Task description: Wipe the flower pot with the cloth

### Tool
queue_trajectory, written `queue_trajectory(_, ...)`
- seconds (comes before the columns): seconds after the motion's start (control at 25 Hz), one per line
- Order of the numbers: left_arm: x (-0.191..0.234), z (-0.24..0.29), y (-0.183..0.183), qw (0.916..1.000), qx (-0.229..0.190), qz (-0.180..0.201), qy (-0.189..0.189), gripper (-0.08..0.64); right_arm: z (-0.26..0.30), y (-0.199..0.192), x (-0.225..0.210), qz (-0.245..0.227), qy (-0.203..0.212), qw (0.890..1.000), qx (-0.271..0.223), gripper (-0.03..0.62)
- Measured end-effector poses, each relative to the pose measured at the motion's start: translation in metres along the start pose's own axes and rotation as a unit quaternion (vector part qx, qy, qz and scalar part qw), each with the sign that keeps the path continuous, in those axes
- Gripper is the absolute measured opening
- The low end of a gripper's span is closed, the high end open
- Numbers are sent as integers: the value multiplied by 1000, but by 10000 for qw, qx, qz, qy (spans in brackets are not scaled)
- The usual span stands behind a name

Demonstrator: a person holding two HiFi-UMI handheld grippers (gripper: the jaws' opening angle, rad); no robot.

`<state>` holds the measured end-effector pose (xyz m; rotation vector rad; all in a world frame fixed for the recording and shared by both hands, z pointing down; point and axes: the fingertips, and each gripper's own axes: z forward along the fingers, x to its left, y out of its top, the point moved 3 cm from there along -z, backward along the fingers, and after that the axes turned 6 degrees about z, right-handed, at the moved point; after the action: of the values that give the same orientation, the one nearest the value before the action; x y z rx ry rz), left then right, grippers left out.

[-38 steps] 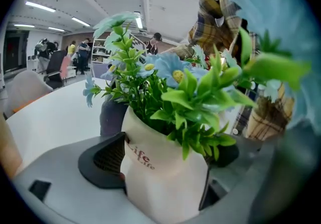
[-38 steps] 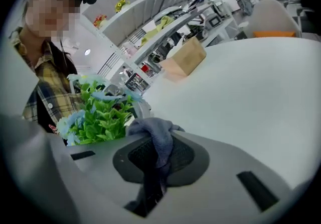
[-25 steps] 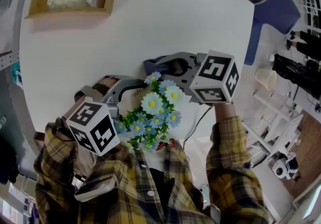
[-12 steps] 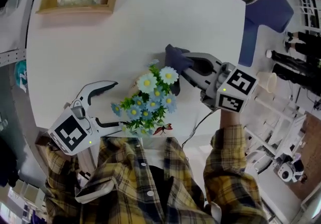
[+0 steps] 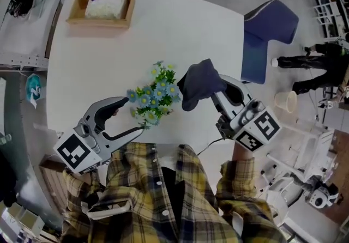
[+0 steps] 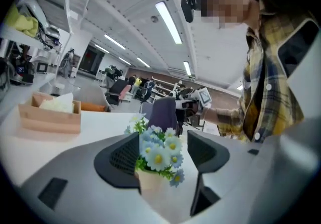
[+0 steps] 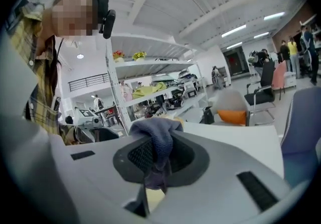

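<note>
**Risks.** We hold the left hand-held gripper (image 5: 132, 116) at the near edge of the white, round-cornered bench (image 5: 109, 51). Its jaws have just been closing but stand apart. The small cream flower pot (image 6: 150, 187) stands upright on the bench between the jaw tips, with neither pad pressing on it. If we close off-centre, or on the blue and white artificial daisies (image 5: 155, 95) rather than the pot wall, we judge the light pot will tip or skid.

The right hand-held gripper (image 5: 220, 88) is clamped on the dark blue-grey cloth (image 5: 197, 81), just beside the flowers. Only a fold is pinched, so wiping pressure could pull it free.

**Materials.**
- **Pot:** smooth, matt, tapered.
- **Daisies:** thin petals, stiff green leaves.
- **Cloth:** soft, coarse-woven, bunched and limp.
- **Bench:** hard, smooth.
- **Far corner:** a shallow rectangular wooden tray (image 5: 98, 20) holding white tissue.
</note>
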<state>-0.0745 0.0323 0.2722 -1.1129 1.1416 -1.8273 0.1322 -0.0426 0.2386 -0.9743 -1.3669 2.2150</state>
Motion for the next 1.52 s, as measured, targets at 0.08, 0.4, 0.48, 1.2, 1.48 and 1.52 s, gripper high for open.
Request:
queue_trajectory(0.08,-3,-9,23,9988,-336,146,315,259,-13,18,16,-181,-102,9992,-327,23)
queue_trajectory(0.4,-22,-21,106,9776,-1071,741,1652,40,-43,62,78,-587,49,9923,-1086,23)
queue_trajectory(0.48,-22,-21,118,9709,-1223,745,1919,19,-43,67,91,-639,181,9911,-1156,23)
queue_trajectory(1.2,-27,-30,155,9705,-1290,996,1776,9,-40,63,125,-679,612,9904,-1040,23)
queue_trajectory(1.48,-23,-25,158,9712,-1265,1049,1725,9,-39,58,121,-597,578,9917,-977,23)
queue_trajectory(1.52,-23,-24,156,9714,-1232,1069,1725,9,-38,58,120,-583,570,9918,-980,23)
